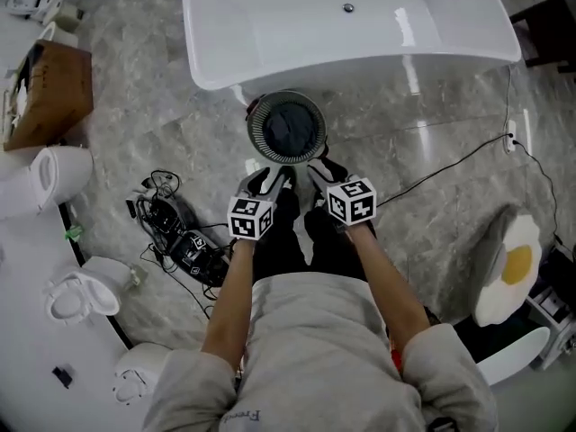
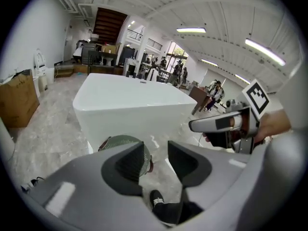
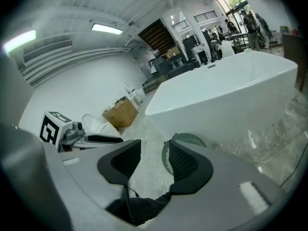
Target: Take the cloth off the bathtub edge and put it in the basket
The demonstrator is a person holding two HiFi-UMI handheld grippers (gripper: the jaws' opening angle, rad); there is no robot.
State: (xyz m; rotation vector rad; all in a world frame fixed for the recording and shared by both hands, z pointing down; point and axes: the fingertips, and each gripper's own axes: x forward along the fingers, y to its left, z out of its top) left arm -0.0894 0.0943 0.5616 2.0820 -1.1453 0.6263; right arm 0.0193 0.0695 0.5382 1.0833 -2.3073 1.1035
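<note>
One dark cloth (image 1: 288, 129) lies in the single round basket (image 1: 256, 142), on the floor just beside the tub (image 1: 270, 25). The left gripper (image 1: 262, 182) and right gripper (image 1: 321, 171) (two in all) hang side by side above the person's shoes, each with jaws slightly apart and empty. At the left are one box (image 1: 49, 93) and a cable tangle (image 1: 180, 237). At the right is one egg-shaped rug (image 1: 515, 264).

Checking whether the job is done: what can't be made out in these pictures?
- Cloth: both gripper views, hidden by the basket wall and the jaws.
- Bathtub far rim: head view, cut off by the top edge.
- People in the background: left gripper view, too small.
</note>
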